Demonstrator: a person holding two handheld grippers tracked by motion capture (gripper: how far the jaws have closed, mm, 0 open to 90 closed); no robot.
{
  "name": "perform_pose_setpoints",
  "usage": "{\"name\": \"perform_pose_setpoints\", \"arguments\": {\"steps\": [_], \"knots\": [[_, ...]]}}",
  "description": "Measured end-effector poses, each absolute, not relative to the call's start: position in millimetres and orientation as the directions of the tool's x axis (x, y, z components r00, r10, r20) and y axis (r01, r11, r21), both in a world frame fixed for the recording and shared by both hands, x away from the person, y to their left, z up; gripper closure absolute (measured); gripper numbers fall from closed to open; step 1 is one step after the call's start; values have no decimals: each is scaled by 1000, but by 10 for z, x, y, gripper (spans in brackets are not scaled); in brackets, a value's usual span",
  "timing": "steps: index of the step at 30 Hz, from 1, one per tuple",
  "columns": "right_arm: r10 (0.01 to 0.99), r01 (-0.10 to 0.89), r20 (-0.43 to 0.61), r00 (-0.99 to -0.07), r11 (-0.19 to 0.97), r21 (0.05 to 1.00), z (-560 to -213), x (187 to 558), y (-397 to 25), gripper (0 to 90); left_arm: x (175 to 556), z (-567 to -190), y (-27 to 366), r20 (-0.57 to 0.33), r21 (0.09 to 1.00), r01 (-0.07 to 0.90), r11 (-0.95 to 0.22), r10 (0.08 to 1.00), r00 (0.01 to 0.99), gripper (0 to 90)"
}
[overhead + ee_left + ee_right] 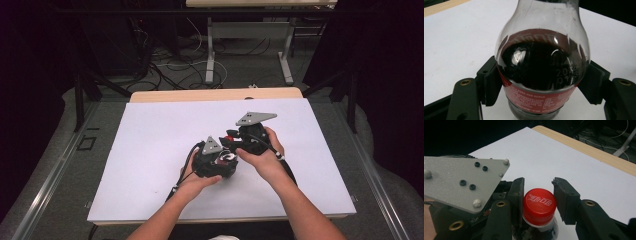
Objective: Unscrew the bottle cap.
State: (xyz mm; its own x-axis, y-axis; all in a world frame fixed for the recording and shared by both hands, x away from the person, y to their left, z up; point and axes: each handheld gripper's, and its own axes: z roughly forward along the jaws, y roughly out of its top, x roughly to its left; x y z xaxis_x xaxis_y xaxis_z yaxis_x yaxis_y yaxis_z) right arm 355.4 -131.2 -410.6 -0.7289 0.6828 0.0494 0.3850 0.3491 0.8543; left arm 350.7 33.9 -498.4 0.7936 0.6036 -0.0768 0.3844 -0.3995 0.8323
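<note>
Cola bottle, smooth, slippery and probably heavy with drink, sits clamped at its labelled body by the left tongs, while the right tongs bracket its red cap, one jaw touching.

Both forearms are bare, with no sleeves in the high view. Each hand carries a black tool: the left tool and right tool each wear a grey 3-cornered plate with black screw holes and pale studs. Black cables trail from them. The jaws are ribbed black pads on arms with brass-ringed screw holes.
</note>
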Motion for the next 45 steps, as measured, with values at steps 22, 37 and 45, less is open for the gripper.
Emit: {"name": "perform_pose_setpoints", "arguments": {"steps": [22, 37, 45], "knots": [[646, 409, 93, -758, 360, 839, -4135, 3626, -1306, 604, 3491, -4958, 385, -62, 829, 374, -415, 597, 800, 300], [444, 317, 74, -893, 503, 804, -4069, 3749, -1367, 614, 3455, -4959, 409, -71, 838, 348, -421, 547, 834, 301], [286, 218, 66, -956, 541, 813, -4028, 3836, -1428, 606, 3437, -4933, 421, -83, 847, 336, -411, 522, 849, 300]]}}
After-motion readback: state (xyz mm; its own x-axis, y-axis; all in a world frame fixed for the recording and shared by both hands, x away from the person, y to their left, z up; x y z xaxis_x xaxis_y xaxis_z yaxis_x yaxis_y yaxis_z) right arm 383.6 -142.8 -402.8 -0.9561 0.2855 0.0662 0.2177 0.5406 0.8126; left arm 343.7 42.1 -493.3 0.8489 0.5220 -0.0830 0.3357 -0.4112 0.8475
